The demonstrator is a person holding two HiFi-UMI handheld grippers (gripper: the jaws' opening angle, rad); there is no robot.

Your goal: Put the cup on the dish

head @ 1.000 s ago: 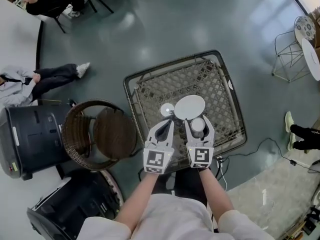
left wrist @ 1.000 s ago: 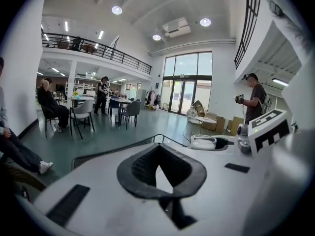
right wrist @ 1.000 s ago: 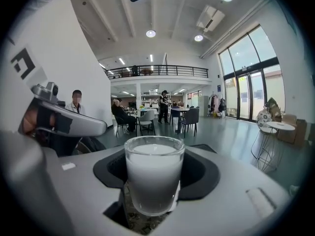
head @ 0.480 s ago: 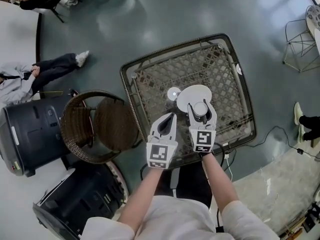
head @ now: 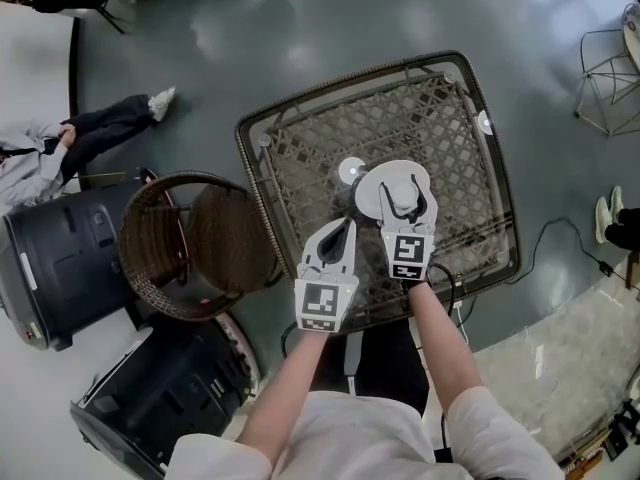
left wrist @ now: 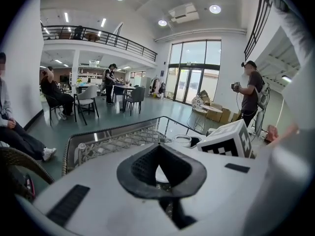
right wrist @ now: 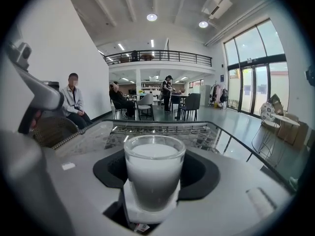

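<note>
One frosted white glass cup (right wrist: 154, 176), clamped in the right gripper (head: 405, 196) over the round white dish (head: 374, 183); to be lowered upright, centred, before release. Left gripper (head: 346, 225) closed, empty.

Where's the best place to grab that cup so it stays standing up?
Grip the cup by its round side wall, near the middle, coming in level from the person's side. It stands upright, open on top, with straight sides that two jaws can squeeze, as the right gripper does now.
</note>
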